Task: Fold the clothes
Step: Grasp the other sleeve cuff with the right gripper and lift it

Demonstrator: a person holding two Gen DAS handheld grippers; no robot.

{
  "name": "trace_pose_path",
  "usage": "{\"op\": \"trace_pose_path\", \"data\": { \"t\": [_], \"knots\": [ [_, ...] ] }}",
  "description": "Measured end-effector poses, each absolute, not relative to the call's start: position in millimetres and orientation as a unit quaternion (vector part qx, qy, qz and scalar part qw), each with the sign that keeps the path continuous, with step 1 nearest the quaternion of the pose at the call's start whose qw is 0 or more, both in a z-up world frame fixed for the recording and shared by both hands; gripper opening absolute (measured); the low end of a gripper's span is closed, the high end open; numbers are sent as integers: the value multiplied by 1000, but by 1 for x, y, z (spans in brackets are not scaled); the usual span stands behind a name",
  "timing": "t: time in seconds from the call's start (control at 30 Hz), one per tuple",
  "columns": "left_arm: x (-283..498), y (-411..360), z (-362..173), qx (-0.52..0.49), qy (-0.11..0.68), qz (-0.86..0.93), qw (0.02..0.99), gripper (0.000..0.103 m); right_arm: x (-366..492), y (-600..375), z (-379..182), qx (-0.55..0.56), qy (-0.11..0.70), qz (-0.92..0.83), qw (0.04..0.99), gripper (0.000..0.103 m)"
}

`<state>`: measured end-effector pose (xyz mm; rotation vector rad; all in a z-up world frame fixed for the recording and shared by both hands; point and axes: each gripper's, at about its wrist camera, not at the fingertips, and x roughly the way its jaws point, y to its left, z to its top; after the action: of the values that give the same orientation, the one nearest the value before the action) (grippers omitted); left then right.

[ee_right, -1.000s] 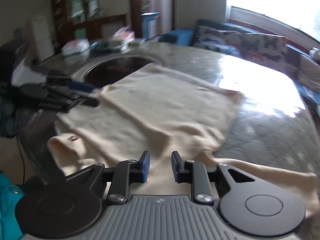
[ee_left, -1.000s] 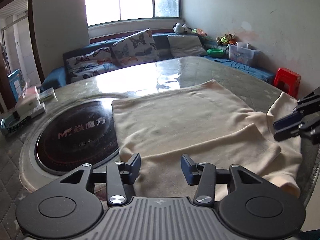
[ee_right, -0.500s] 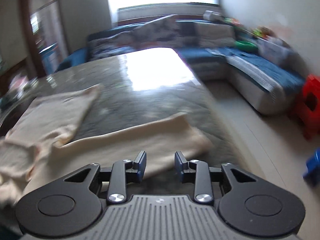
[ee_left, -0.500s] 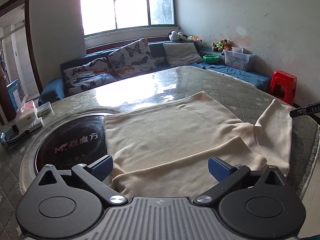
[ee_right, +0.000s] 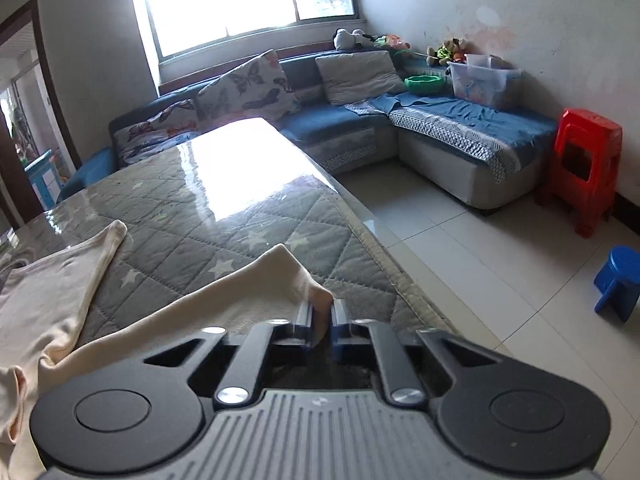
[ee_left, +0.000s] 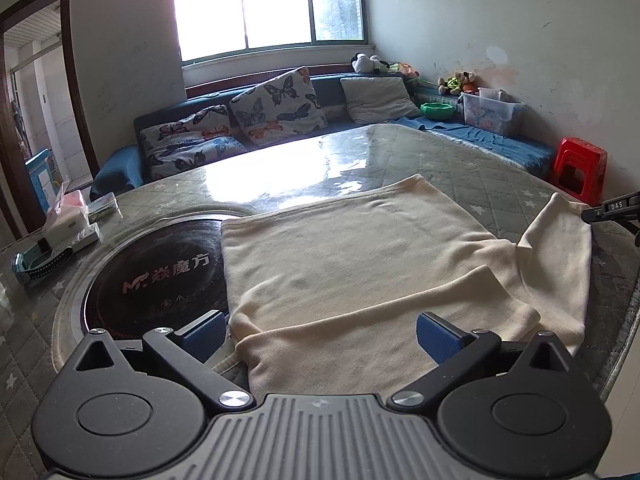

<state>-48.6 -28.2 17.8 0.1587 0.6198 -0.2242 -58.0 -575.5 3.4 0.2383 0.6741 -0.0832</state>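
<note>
Looking along my left gripper [ee_left: 318, 334], I see its blue pads [ee_left: 202, 336] spread wide, holding nothing, poised over the near edge of the cream garment [ee_left: 352, 264]. That garment lies mostly flat on the quilted table [ee_left: 460, 168], its left edge overlapping the black round cooktop [ee_left: 156, 280] set into the table. One sleeve [ee_left: 384, 332] is folded across the garment's body, just beyond my pads. To the right of the cooktop, at the garment's far side, the other sleeve [ee_left: 560, 252] rises off the table toward the tip of my right gripper [ee_left: 612, 210], which shows only as a dark sliver at the frame edge. Left of the cooktop sit a tissue box [ee_left: 70, 220] and a teal wristband [ee_left: 38, 266]; beyond the table stands a blue sofa with butterfly cushions [ee_left: 276, 108]. Through the right wrist camera, my right gripper [ee_right: 322, 320] is nearly closed, its fingers pinching the cuff end of the sleeve [ee_right: 224, 300], lifted just above the table's right edge [ee_right: 384, 256]. The sleeve trails back left to the garment body [ee_right: 48, 280], which lies on the table. Off the table edge, on the tiled floor, are a red stool [ee_right: 584, 168] and a blue stool [ee_right: 620, 280].
</note>
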Motion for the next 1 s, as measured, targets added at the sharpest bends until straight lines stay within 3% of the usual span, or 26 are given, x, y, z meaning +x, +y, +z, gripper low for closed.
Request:
{"op": "trace_pose_path", "data": {
  "t": [0.47, 0.73, 1.0],
  "knots": [
    [-50, -19, 13, 51, 325, -86, 940, 103, -90, -520, 95, 108, 244, 109, 958, 4],
    [-65, 4, 15, 32, 310, -68, 948, 103, -93, -436, 143, 65, 226, 234, 943, 4],
    [-82, 26, 15, 12, 290, -58, 955, 103, -91, -327, 147, -5, 242, 332, 912, 4]
  ]
}}
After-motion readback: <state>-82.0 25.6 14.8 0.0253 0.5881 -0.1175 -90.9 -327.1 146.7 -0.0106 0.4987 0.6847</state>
